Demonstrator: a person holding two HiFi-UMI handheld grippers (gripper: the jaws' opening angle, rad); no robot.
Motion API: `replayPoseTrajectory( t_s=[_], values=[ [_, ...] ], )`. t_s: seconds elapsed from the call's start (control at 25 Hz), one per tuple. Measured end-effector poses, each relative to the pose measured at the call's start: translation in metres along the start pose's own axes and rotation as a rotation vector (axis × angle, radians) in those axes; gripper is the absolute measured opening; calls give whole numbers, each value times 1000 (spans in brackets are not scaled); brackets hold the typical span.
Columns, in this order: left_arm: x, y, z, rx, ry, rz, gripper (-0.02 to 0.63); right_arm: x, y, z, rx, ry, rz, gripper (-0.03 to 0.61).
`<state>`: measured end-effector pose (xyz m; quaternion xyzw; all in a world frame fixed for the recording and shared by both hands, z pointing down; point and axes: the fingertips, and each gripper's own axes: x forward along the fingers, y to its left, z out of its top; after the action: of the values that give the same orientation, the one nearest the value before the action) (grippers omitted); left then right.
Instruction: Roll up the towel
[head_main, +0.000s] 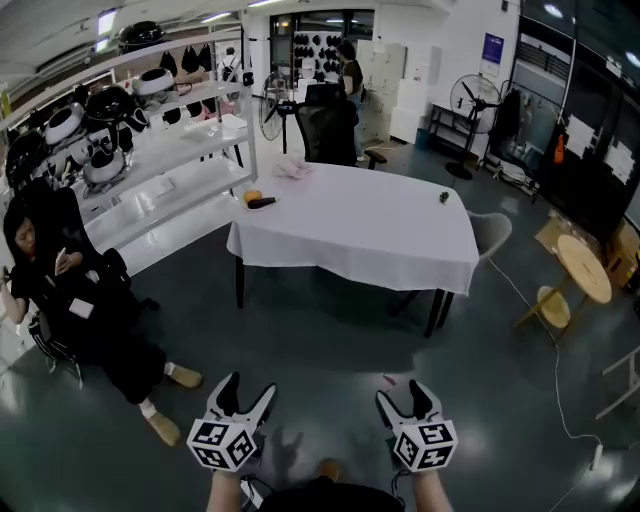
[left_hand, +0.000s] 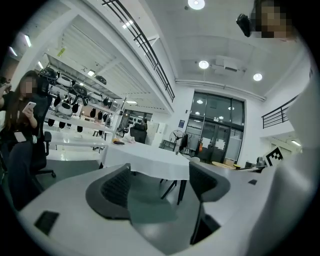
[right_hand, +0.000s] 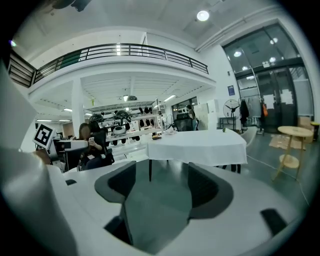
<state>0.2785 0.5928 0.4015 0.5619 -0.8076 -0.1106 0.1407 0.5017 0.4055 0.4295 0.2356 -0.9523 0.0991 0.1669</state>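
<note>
While the left hand-held gripper (head_main: 247, 392) and the right hand-held gripper (head_main: 403, 396) hang side by side low over the dark floor (head_main: 330, 330), both stand with jaws apart and nothing between them. The counter (head_main: 360, 240), draped in a white cloth, is well apart from them across that floor. The towel (head_main: 293, 168) lies crumpled on the counter's far left part, near the far edge. Nearer along the left edge, a dark thing and an orange thing (head_main: 258, 201) lie together, and a small dark thing (head_main: 443, 197) sits near the far right edge.

A seated person (head_main: 70, 290) in black is at the left, beside the white shelves (head_main: 170, 185), with legs stretched toward the floor ahead of the left hand-held gripper; one shoe (head_main: 162, 428) is near that gripper. A black office chair (head_main: 325, 130) stands behind the counter, close to the towel, and a pale chair (head_main: 492, 232) is at the counter's right corner. Farther right stands a round wooden table (head_main: 585, 268), with a thin cable (head_main: 530, 310) trailing over the floor beside it. A fan (head_main: 470, 100) and a standing person (head_main: 350, 75) are at the back.
</note>
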Motion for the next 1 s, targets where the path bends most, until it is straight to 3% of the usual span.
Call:
replayPoseTrajectory(
  t_s=[0.44, 1.0],
  values=[
    [77, -2, -8, -9, -28, 34, 379, 63, -56, 15, -20, -1, 37, 336],
    [58, 0, -39, -19, 53, 72, 379, 49, -53, -25, 33, 65, 49, 333]
  ],
)
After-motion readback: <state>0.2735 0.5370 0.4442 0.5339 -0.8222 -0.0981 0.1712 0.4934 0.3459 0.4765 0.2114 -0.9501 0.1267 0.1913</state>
